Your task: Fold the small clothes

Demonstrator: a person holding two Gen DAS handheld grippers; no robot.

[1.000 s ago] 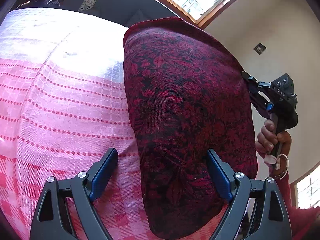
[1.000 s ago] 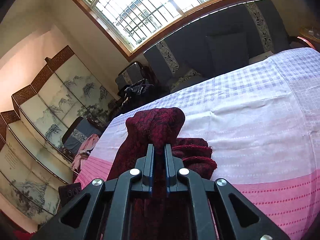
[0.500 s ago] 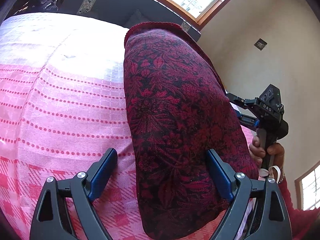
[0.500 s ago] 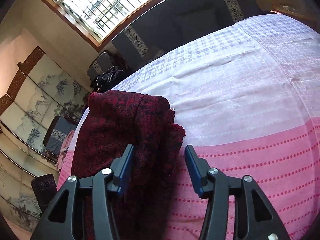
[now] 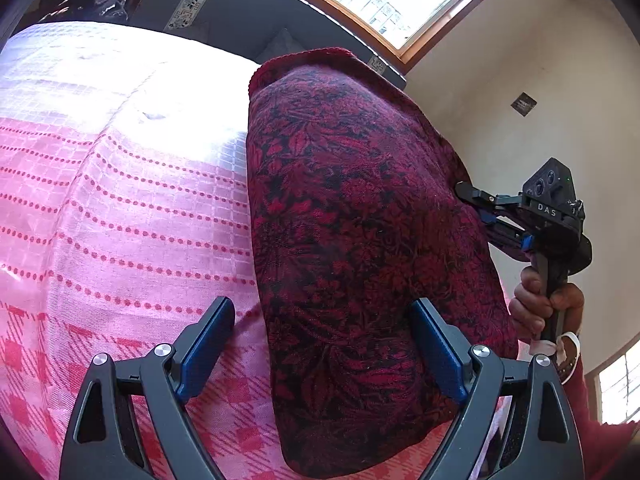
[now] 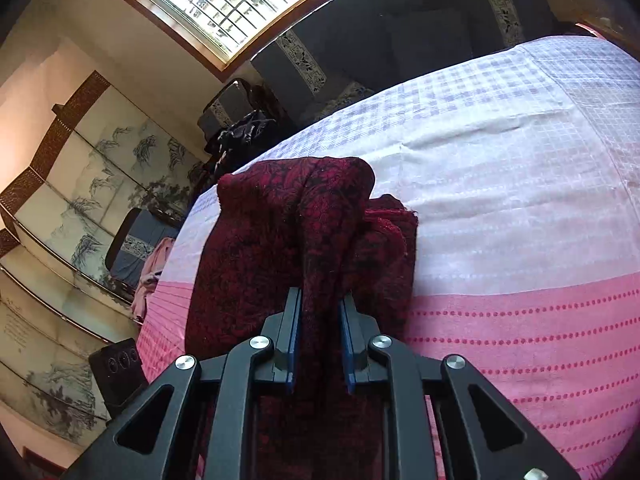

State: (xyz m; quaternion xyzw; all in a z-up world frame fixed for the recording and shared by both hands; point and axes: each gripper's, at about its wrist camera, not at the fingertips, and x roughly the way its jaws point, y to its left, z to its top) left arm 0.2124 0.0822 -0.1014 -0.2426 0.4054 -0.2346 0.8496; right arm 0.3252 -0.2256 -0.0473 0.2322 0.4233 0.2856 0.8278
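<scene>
two claws are at work on one dark red patterned cloth point(image 5: 360, 248), which lies on a pink and white checked bedspread point(image 5: 120, 208). the cloth is already doubled into a long narrow strip, so the step in hand looks like a further fold, with one side edge being picked up to carry across.

the right claw point(image 6: 319, 320) has its blue pads pressed together on a bunched ridge of the cloth, and the fabric rises in a hump just ahead of them. from the left camera that same claw point(image 5: 476, 204) shows at the cloth's far right edge, reaching in sideways and roughly level, with the person's hand point(image 5: 544, 300) wrapped round its upright handle below.

the left claw point(image 5: 320, 344) stands wide open and holds nothing; its two blue pads sit either side of the near end of the cloth, just above it, one over the bedspread and one over the fabric. whether they touch the cloth i cannot tell.

next, i judge, the gripped edge wants lifting and laying over toward the left side, while the open claw either presses the near end flat or closes on the matching corner so the strip does not drag. the thick woven fabric may slump unevenly if only one point is lifted.
</scene>
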